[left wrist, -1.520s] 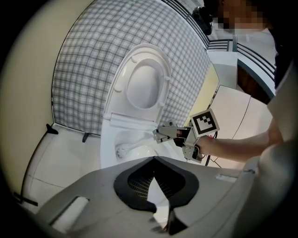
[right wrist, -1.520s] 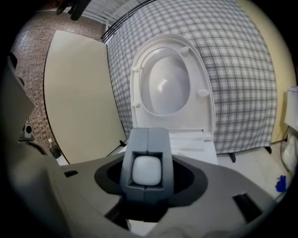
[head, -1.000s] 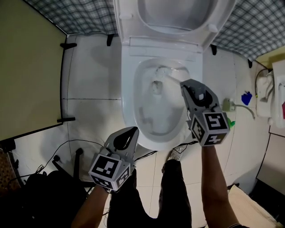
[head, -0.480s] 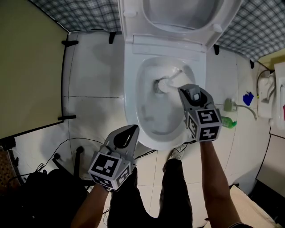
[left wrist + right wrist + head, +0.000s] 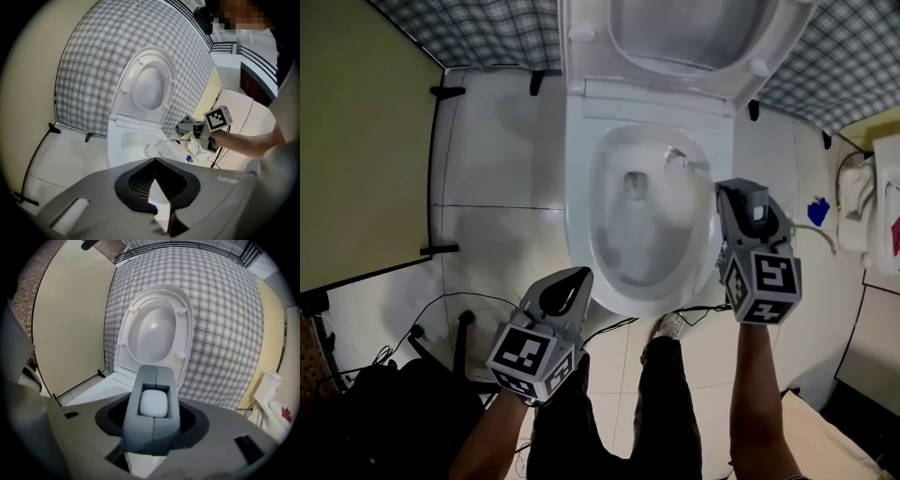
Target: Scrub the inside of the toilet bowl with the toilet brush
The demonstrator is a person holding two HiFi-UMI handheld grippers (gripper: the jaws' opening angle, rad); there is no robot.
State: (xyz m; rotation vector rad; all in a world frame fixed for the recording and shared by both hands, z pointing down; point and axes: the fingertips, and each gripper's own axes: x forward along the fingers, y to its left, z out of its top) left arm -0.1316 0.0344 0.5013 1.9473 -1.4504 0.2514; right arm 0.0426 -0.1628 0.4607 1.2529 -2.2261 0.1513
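- White toilet brush (image 5: 679, 158) has its head inside the toilet bowl (image 5: 579, 197), near the 1 o'clock wall in the head view.
- Right claw (image 5: 729, 195), over the bowl's 3 o'clock rim, is clamped on its handle.
- Left claw (image 5: 578, 275) hangs at 7 o'clock, pinched together, empty.

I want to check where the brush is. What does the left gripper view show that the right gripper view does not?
Only the left gripper view: the toilet brush head inside the toilet bowl, held by the right gripper. Only the right gripper view: the handle end clamped between its jaws. Both: the raised lid and checked wall.
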